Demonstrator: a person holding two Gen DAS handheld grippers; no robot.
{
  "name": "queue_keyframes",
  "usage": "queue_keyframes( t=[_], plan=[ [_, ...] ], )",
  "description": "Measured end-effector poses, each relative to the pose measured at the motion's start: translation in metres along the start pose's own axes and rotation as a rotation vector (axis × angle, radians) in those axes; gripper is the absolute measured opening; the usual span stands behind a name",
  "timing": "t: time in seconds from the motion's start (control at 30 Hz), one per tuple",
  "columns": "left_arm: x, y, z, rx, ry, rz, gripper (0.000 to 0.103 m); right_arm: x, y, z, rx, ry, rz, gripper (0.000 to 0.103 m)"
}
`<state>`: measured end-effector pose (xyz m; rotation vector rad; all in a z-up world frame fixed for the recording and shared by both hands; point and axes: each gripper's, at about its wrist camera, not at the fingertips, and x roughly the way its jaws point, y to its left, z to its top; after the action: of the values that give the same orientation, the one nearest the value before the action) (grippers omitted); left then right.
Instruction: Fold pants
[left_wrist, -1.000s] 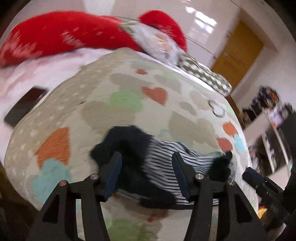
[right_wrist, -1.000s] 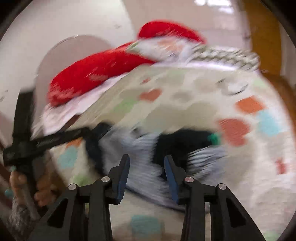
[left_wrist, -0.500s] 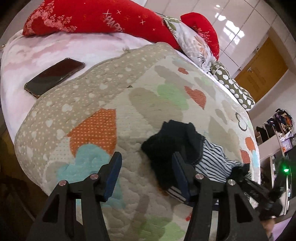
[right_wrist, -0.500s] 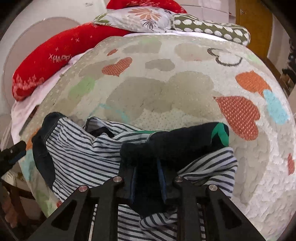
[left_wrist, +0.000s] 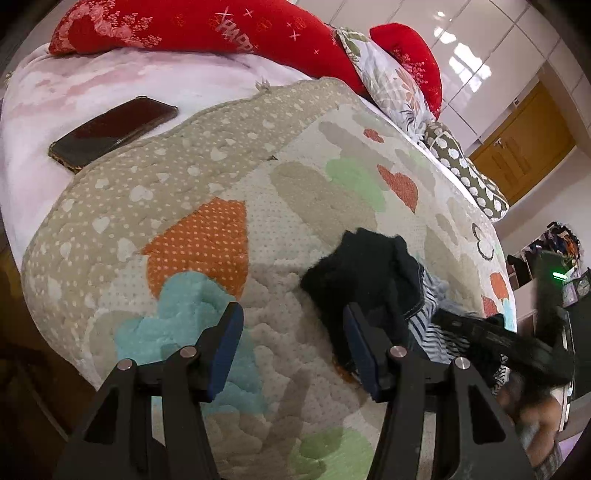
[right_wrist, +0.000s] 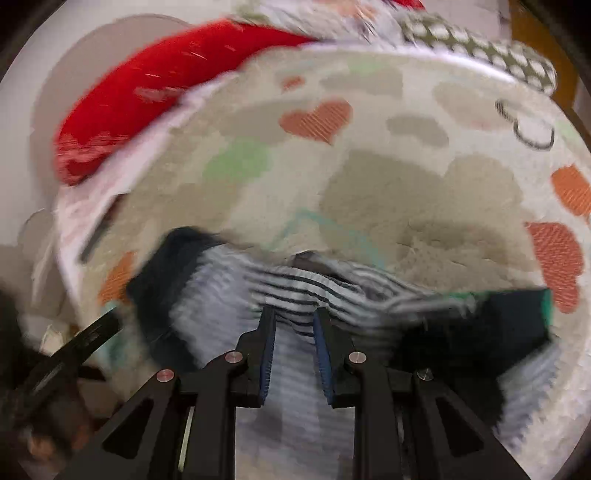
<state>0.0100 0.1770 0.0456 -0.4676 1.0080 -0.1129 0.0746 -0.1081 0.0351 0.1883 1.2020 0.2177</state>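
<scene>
Bed (left_wrist: 110, 206) with a heart-print quilt carries everything; white wall panels and a wooden door (left_wrist: 524, 151) sit behind it. Left gripper (left_wrist: 291, 332) hovers low over the near edge of the quilt, jaws wide apart, nothing between them; its right finger (left_wrist: 360, 347) overlaps the dark end of the pants (left_wrist: 369, 269) in view, contact unclear. Pants lie bunched near the quilt's near edge, dark fabric in a lump with striped cloth trailing toward the right gripper (left_wrist: 495, 339), which shows in the left view as a blurred black bar reaching in from the right, a hand (left_wrist: 535, 421) below it. Right wrist view is motion-blurred: right gripper (right_wrist: 293, 321) angled down at the striped part of the pants (right_wrist: 295, 288), jaws narrowed with a gap left; striped cloth fills that gap but whether the pads pinch it I cannot tell. Same view shows the pants spread wider, dark cuff (right_wrist: 162, 266) at left, a dark patch with green trim (right_wrist: 517, 317) at right. Left gripper (right_wrist: 85, 343) appears there only as a black arm at lower left. Left view alone shows a phone (left_wrist: 114, 133) on the pink sheet near the bed's left edge, plus red pillows (left_wrist: 207, 29) at the head, a floral pillow (left_wrist: 391, 85) and a dotted one (left_wrist: 465, 173). Right view shows one red pillow (right_wrist: 155, 96) smeared, the dotted pillow (right_wrist: 480, 48) at the top.
</scene>
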Motion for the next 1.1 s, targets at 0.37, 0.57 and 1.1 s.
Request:
queue_keyframes(
  t=[0.37,0.57,1.1],
  plan=[
    [-0.018,0.051,0.006,-0.140,-0.060,-0.010,0.055,-0.032,0.084,0.024,-0.147,0.021,0.031,0.069],
    [-0.015,0.047,-0.002,-0.087,-0.059,-0.015,0.056,0.034,0.139,0.048,-0.197,0.230,-0.067,0.071],
    [0.004,-0.015,-0.031,0.118,-0.061,-0.166,0.070,0.066,0.162,0.050,-0.281,0.353,-0.269,0.029]
  ],
)
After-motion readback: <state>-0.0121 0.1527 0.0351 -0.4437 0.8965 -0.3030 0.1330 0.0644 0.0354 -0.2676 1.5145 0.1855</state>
